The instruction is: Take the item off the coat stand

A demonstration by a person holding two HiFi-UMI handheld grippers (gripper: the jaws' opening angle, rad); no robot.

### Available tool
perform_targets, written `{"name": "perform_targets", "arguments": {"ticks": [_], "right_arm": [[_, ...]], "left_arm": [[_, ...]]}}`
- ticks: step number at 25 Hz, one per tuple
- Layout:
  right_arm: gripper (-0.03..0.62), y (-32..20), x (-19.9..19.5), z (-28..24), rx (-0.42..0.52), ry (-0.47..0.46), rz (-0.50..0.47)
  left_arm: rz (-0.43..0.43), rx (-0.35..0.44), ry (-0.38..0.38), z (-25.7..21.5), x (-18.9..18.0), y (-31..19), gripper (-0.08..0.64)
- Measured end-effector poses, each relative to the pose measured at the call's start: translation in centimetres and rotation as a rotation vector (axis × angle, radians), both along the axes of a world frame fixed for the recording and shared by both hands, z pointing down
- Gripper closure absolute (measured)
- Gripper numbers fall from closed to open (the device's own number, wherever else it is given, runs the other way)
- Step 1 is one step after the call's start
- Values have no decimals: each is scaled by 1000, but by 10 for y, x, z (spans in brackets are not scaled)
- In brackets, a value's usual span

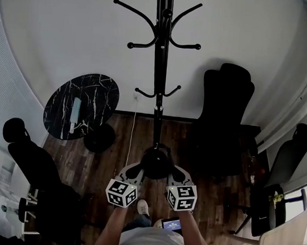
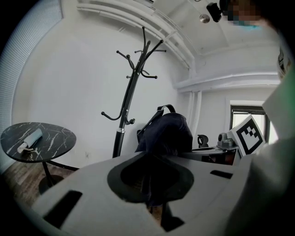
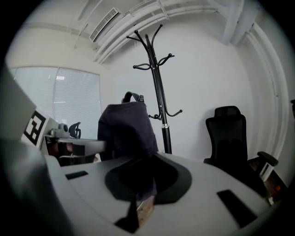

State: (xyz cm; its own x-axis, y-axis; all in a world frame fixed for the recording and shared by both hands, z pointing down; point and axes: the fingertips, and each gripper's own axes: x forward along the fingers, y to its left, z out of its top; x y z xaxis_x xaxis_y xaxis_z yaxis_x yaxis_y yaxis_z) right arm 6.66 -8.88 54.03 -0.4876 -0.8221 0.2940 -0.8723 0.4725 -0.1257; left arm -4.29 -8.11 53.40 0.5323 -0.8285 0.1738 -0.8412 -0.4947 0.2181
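Bag [image 1: 156, 165] off the coat stand [image 1: 160, 67], left gripper [image 1: 133, 171] and right gripper [image 1: 177, 174] both clamped on its dark fabric

the bag [image 1: 155, 165] is small, dark navy and soft-sided, with a black carry loop standing up at its top. it is off the coat stand [image 1: 160, 67], held in front of the stand's lower pole and apart from it, well below the upper hooks. the left gripper [image 1: 136, 171] and right gripper [image 1: 176, 174] each pinch its fabric, one on each side. the coat stand is black and upright, a single pole with curved hooks at two levels.
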Motion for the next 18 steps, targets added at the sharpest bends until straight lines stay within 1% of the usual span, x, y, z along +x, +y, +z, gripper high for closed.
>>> {"name": "perform_targets", "arguments": {"ticks": [6,10,15,18], "right_arm": [[566,32,14,-3,20,1,-4],[566,47,17,-3,23,7,-18],[566,60,10,-1,17,8,-42],[568,60,12,-5,23,4,-47]], "left_arm": [[1,25,-6,-2,14,31,529],[-15,31,-2,-1,17,51,529],[-41,24,6,-2,11,59,529],[-49,35,11,-8,13,60,529]]}}
